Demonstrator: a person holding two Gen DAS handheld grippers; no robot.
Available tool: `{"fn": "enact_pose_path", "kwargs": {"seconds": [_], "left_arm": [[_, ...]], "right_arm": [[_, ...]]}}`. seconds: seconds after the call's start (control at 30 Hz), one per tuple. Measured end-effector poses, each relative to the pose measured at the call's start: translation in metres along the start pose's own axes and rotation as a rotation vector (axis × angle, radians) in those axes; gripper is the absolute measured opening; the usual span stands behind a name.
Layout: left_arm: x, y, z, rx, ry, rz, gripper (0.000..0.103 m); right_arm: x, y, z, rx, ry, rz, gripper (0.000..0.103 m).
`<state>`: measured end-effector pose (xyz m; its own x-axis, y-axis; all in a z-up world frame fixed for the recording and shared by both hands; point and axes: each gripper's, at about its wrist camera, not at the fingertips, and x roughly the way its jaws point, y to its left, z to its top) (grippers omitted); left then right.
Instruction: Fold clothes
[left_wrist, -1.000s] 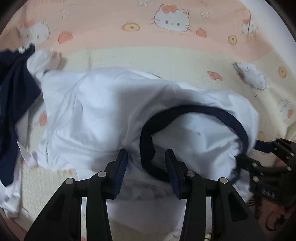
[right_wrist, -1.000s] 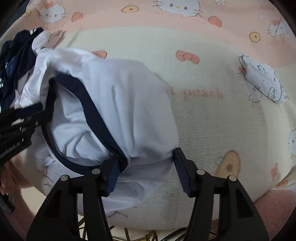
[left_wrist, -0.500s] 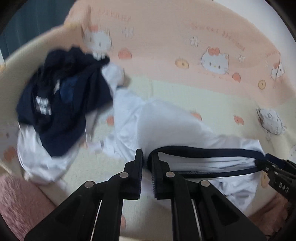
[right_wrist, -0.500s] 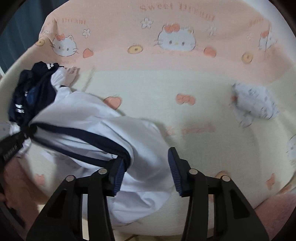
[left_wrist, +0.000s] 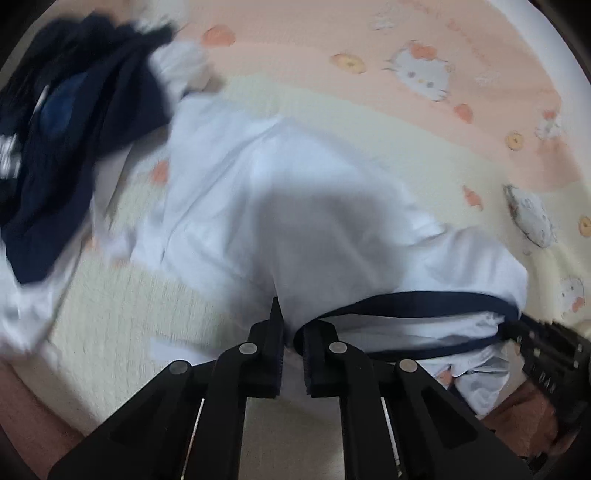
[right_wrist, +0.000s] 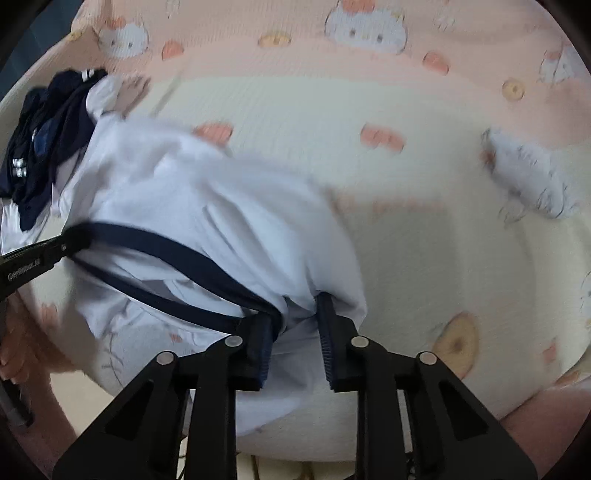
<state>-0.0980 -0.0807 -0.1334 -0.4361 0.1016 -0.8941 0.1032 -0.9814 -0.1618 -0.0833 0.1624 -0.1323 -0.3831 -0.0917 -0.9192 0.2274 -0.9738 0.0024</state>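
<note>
A white garment (left_wrist: 295, 206) with a navy trimmed opening (left_wrist: 424, 299) hangs over the printed blanket, its trim stretched taut between both grippers. My left gripper (left_wrist: 293, 321) is shut on the trim and white cloth at one end. At the other end my right gripper (right_wrist: 295, 308) is closing, with bunched white cloth and the navy trim (right_wrist: 166, 251) pressed between its pads. Each gripper shows in the other's view: the right gripper (left_wrist: 546, 350) at the right edge, the left gripper (right_wrist: 72, 242) at the left edge. The white garment (right_wrist: 207, 199) drapes away from me.
A crumpled navy garment (left_wrist: 66, 129) lies in a pile at the far left, over more white cloth. A small white printed cloth (right_wrist: 528, 177) rests at the right. The pink and cream blanket (right_wrist: 369, 92) spreads beyond. A hand (right_wrist: 14, 332) shows at the lower left.
Both grippers closed on the navy trim and rose with it. The loose loop of trim is pulled into a straight band, and the white garment has lifted off the blanket.
</note>
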Motion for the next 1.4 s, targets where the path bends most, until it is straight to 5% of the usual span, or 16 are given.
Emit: {"fn": "enact_pose_path", "kwargs": {"seconds": [0.1,0.2,0.3,0.43,0.57,0.63,0.73,0.87,1.0,1.13,1.23,1.33,1.4], "left_arm": [[-0.025,-0.029,0.069,0.088,-0.076,0.007,0.008],[-0.105,-0.055,0.144,0.136,-0.260,-0.021,0.008],[-0.192,-0.077,0.209,0.180,-0.456,-0.048,0.008],[-0.298,-0.095,0.232,0.241,-0.670,-0.060,0.008],[-0.345,-0.106,0.195,0.306,-0.790,-0.057,0.008],[-0.332,-0.106,0.164,0.309,-0.743,-0.078,0.008],[-0.271,-0.092,0.116,0.264,-0.568,-0.096,0.008],[-0.118,-0.059,0.049,0.152,-0.168,-0.095,0.008],[-0.020,-0.044,-0.011,0.147,0.087,-0.045,0.008],[-0.005,-0.033,-0.026,0.116,0.135,-0.065,0.011],[-0.024,-0.027,-0.022,0.078,0.107,-0.162,0.029],[-0.050,-0.009,-0.021,-0.035,0.061,-0.321,0.032],[-0.051,0.003,-0.021,-0.108,0.054,-0.355,0.032]], "right_arm": [[-0.017,0.001,0.044,-0.027,-0.030,-0.016,0.013],[-0.072,-0.006,0.115,-0.050,-0.171,-0.055,0.010],[-0.171,-0.016,0.179,-0.034,-0.396,-0.061,0.010],[-0.278,-0.025,0.212,0.001,-0.636,-0.041,0.010],[-0.345,-0.021,0.187,0.013,-0.812,-0.036,0.010],[-0.342,-0.014,0.163,0.005,-0.815,-0.056,0.010],[-0.300,-0.006,0.118,-0.004,-0.724,-0.073,0.010],[-0.171,-0.002,0.054,0.024,-0.390,-0.055,0.010],[-0.043,0.002,-0.010,0.052,-0.050,-0.038,0.011],[0.015,0.005,-0.049,0.065,0.179,-0.010,0.013],[0.004,-0.002,-0.047,0.085,0.152,0.061,0.033],[-0.015,-0.010,-0.042,0.118,0.081,0.163,0.034],[-0.026,-0.024,-0.041,0.181,0.015,0.204,0.037]]}}
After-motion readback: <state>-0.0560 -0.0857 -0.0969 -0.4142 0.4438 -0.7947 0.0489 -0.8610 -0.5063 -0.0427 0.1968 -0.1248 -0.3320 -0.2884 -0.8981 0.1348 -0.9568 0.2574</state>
